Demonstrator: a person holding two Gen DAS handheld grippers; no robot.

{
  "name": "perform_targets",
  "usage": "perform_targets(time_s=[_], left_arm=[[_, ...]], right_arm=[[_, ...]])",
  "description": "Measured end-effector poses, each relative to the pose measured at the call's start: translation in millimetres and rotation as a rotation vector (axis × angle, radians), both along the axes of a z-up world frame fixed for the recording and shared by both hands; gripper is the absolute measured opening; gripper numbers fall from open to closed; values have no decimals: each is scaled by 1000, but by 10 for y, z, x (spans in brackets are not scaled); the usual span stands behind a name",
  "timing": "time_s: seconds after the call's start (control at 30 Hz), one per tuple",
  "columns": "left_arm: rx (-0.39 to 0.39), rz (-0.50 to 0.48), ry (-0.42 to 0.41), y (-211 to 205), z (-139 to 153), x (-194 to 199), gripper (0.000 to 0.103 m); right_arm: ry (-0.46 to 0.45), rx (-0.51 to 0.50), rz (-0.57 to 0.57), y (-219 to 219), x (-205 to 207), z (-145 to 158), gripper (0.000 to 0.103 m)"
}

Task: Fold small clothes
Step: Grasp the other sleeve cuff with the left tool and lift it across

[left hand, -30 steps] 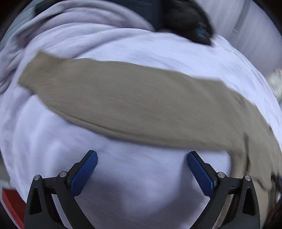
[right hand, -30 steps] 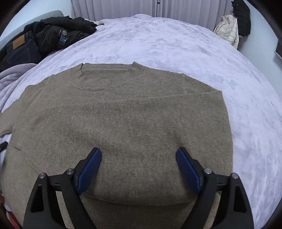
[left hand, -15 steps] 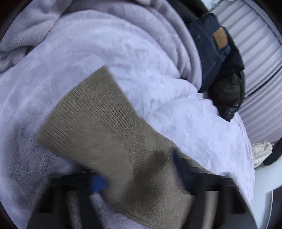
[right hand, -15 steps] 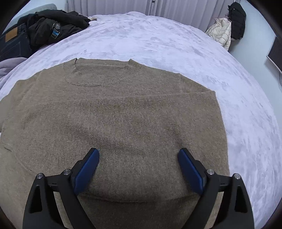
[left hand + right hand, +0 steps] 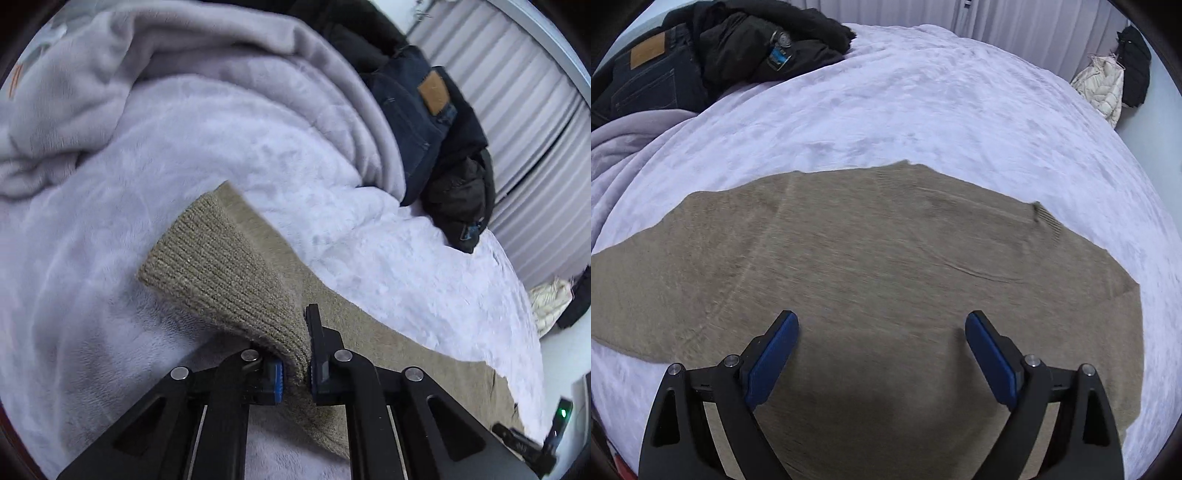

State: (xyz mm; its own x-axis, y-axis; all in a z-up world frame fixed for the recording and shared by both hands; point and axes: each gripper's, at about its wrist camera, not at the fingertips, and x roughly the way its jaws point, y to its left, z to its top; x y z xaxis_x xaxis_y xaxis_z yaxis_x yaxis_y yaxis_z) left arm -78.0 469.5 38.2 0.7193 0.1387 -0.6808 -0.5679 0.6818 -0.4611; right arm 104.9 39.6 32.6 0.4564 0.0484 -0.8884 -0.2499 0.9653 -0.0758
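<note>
On bed [image 5: 923, 92], left gripper [image 5: 295, 369] pinches sweater [image 5: 886, 277] sleeve cuff [image 5: 221, 266] toward 12 o'clock; right gripper [image 5: 881, 354] spread wide, empty. Body unfolded.

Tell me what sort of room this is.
Most likely a bedroom: a plush lilac blanket covers a bed, jeans and a dark jacket are heaped at its edge, and curtains hang behind.
</note>
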Motion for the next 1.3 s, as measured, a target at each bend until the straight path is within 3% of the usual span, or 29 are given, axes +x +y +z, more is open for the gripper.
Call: perform_targets(time_s=[0.27,0.33,0.4,0.47,0.57,0.63,0.73,0.87,0.93,0.97,1.03,1.17,1.3], left_arm=[[89,-30,-48,-170,419,-165,10],[109,-31,-43,-191,481,-147,10],[109,-39,-26,-217,514,-112,10],[125,-54,-25,-306,589,-82,10],[185,-103,-31,-614,765,-1,10],[204,-181,-42,-935,873,119,10],[254,-323,-32,-1645,981,403,10],[246,-501,-12,-2625,970,814,10],[231,-576,8,-3091,919,998,10],[221,-612,30,-3342,879,1091,10],[213,-667,55,-3751,842,1199,10],[265,-760,79,-4561,883,1271,10],[322,-845,87,-5298,907,1332,10]], right_arm=[[-17,-75,56,1088,-111,-147,93],[-18,-52,143,1428,-250,-128,93],[32,22,299,1696,-410,-69,93],[58,118,391,1722,-560,89,93],[-12,137,349,1346,-615,367,93],[-42,120,270,868,-525,467,93],[-70,13,128,105,-357,448,94],[-31,-100,-55,-959,-229,224,94],[67,-121,-101,-1354,-162,-18,94],[115,-74,-101,-1507,-138,-114,94],[101,53,-110,-1723,-158,-41,94],[-82,172,-155,-2177,-325,497,94],[-119,141,-200,-2655,-434,667,94]])
